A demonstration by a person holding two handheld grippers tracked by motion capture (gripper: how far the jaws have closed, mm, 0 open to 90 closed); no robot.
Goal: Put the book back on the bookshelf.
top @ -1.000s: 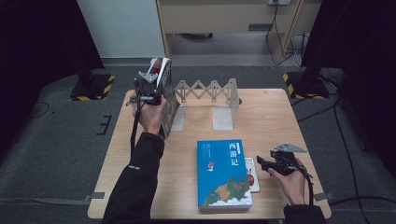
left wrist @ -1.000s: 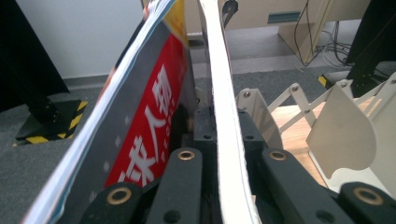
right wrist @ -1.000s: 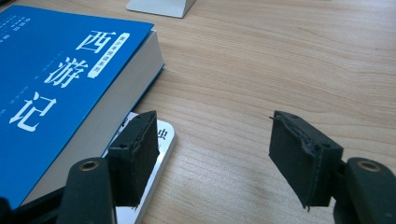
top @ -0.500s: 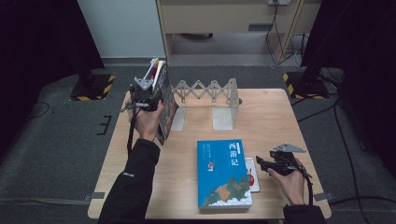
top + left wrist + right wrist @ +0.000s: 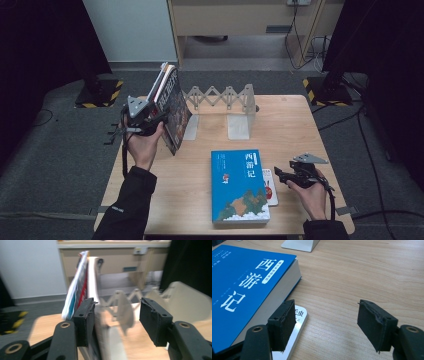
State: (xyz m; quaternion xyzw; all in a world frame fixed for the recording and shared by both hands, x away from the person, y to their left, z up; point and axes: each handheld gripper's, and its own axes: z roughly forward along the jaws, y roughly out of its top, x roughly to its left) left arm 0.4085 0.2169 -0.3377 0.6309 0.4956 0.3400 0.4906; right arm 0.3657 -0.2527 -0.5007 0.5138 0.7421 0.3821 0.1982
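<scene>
Blue book (image 5: pixel 239 186): lying flat on the wooden surface (image 5: pixel 300 130), cover up, large white characters 西游记 printed top right; smaller print unreadable. Landmark for all entries below.

Thin white booklet (image 5: pixel 270 186): tucked under the blue book's right edge, partly covered; character 虫 legible in the right gripper view.

Right gripper (image 5: pixel 280 174): just right of the blue book, low over the surface, held level in the right hand (image 5: pixel 310 192), pointing toward the book. Jaws moderately wide, nothing between them.

Standing books (image 5: pixel 171 107): up and left of the blue book, upright and leaning, at the left end of the expanding book rack (image 5: pixel 225 102); cover writing blurred.

Left gripper (image 5: pixel 115 315): at the standing books, raised in the left hand (image 5: pixel 142 147), forearm stretched forward. Jaws just been opening, now half wide; left pad beside the books' face, not pressing.
</scene>
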